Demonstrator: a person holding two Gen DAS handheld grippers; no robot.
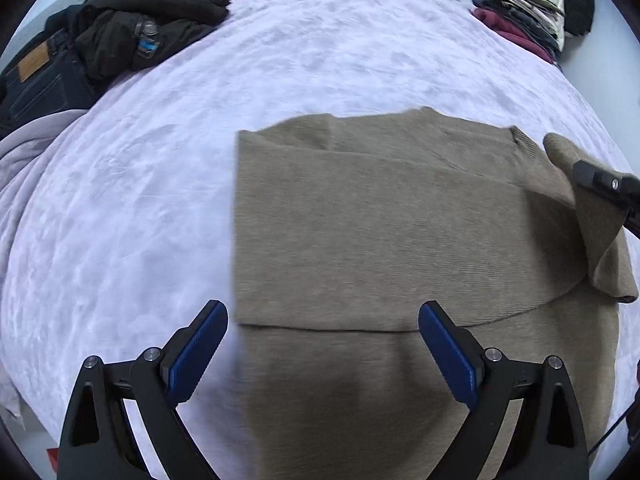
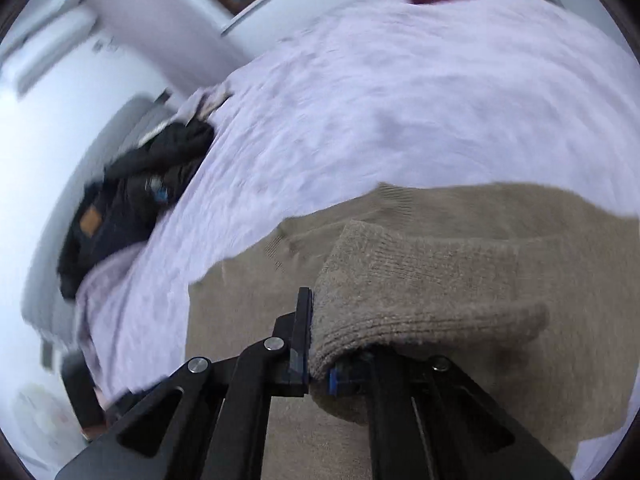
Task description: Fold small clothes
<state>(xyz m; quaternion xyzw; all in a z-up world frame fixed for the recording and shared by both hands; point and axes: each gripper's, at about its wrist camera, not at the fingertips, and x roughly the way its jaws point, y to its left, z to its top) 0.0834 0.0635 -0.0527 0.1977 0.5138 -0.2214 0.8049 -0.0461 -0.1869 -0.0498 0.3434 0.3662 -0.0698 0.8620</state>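
Sweater (image 1: 380,216) flat on bed, neck rightward, right tongs (image 2: 316,344) pinching sleeve, left tongs (image 1: 322,344) open.

Right gripper (image 2: 316,344) has its jaws clamped on a fold of the tan sweater (image 2: 420,292), which lies on the lilac bed (image 2: 380,92). Dark clothes pile (image 2: 132,208) sits way off to the sweater's left, all pretty blurry.

One tan sweater (image 1: 380,220) lies under the claws, and two claws are in play: left gripper (image 1: 322,344) and right gripper (image 1: 600,184). One dark clothes heap (image 1: 120,36) sits far left of them, one folded stack (image 1: 524,20) far right, on one lilac bedspread (image 1: 280,72).
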